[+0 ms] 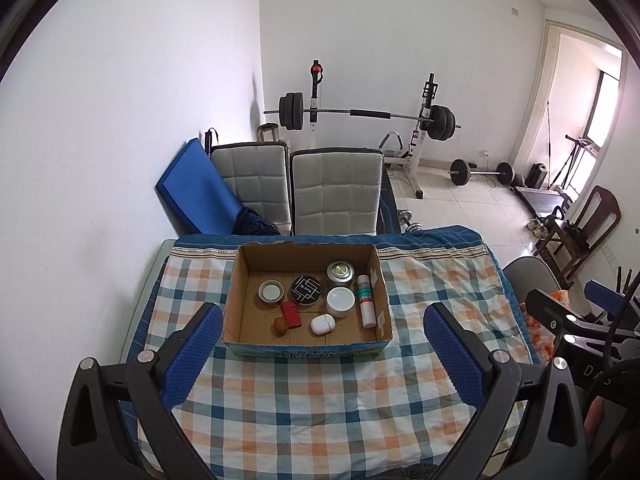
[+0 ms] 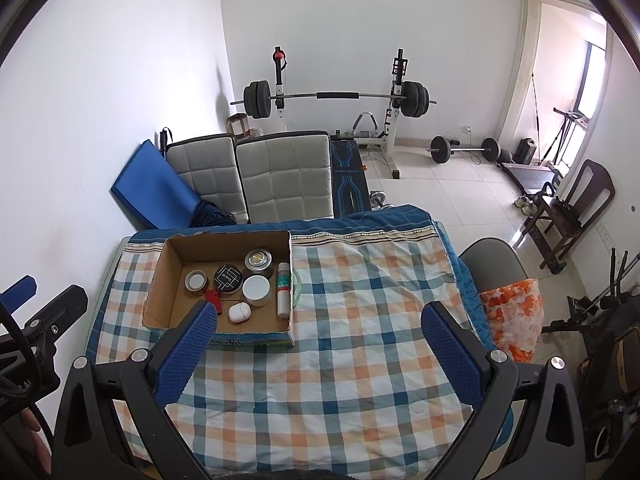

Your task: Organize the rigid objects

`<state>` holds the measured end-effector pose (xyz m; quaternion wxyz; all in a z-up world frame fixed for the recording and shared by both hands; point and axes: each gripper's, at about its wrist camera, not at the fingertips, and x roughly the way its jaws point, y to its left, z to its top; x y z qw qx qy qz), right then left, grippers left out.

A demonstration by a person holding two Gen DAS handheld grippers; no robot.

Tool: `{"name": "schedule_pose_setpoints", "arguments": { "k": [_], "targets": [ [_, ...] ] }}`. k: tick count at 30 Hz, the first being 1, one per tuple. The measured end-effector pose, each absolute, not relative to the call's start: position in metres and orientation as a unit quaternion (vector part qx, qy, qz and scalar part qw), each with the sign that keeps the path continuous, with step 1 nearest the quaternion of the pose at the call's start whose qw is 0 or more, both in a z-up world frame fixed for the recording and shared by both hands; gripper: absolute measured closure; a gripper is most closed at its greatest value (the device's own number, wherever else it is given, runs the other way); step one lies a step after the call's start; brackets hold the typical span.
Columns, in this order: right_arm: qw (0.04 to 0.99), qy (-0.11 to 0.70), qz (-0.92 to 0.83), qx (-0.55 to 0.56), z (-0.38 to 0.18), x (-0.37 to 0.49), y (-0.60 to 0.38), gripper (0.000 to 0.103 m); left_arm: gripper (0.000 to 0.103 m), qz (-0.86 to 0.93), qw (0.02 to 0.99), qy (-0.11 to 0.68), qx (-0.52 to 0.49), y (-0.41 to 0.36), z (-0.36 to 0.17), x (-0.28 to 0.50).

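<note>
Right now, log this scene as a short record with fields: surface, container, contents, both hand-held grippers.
surface: checked cloth over the table
container: open cardboard box, upright on the cloth
contents: small open tin, black round tin, metal tin, white-lidded jar, white bottle lying on its side, red lighter, white case, small brown object
left hand-held gripper: open, holding nothing, in front of the box
right hand-held gripper: open, holding nothing, right of the box
</note>
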<state>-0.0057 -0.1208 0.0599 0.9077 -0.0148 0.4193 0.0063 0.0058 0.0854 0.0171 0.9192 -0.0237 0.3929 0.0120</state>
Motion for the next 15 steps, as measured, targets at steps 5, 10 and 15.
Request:
{"name": "schedule_pose_setpoints", "arguments": {
  "k": [5, 10, 15],
  "targets": [
    [0.911, 0.412, 0.007, -0.014, 0.0622, -0.0066, -0.1191, 0.000, 0.000, 0.013, 0.922, 0.385, -0.024, 0.0859, 0.0212, 0.0048],
    [0.914, 0.407, -0.001, -0.013, 0.0663, -0.0098, -0.1193, 0.000, 0.000, 0.008, 0.924, 0.382, -0.023, 0.0856, 0.0235, 0.0057],
    [0.916, 0.402, -0.010, -0.007, 0.0660, -0.0112, -0.1177, 0.000, 0.000, 0.000, 0.926, 0.376, -0.018, 0.0851, 0.0255, 0.0061]
  ]
}}
